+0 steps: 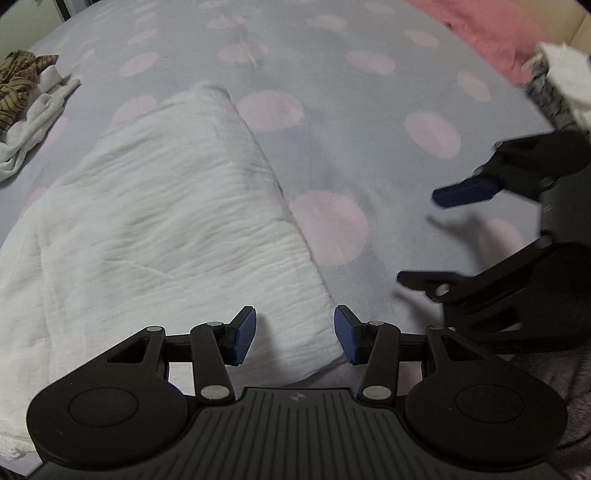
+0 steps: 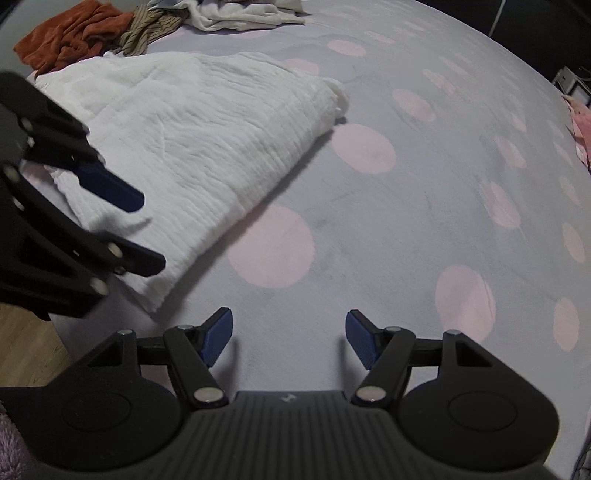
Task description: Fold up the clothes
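Left hand-held gripper (image 1: pixel 294 339): nearest cam in left wrist view, pointing steeply down; blue pads spread, nothing pinched. Near corner of white garment shows between the pads, not touched as far as visible.
Right hand-held gripper (image 2: pixel 289 339): pads spread wide over bare bed, empty. Also seen at right edge of left wrist view, blurred, jaws apart.
White garment (image 1: pixel 166 206): crinkled white cloth, folded into a thick flat slab on the bed; long straight edge runs diagonally. In right wrist view it sits upper left, one small end poking out at far corner.
Bed (image 2: pixel 424 206): lavender cover w/ pink dots, carries everything.
Clothes pile: rust-red piece (image 2: pixel 70 33), brown striped piece (image 2: pixel 147 29) and white bits (image 2: pixel 236 16) bunched at far edge, just beyond the garment.
Pink fabric (image 1: pixel 491 33): top right of left wrist view, blurred.
Floor (image 2: pixel 26 343): wood strip beside the bed, lower left in right wrist view.
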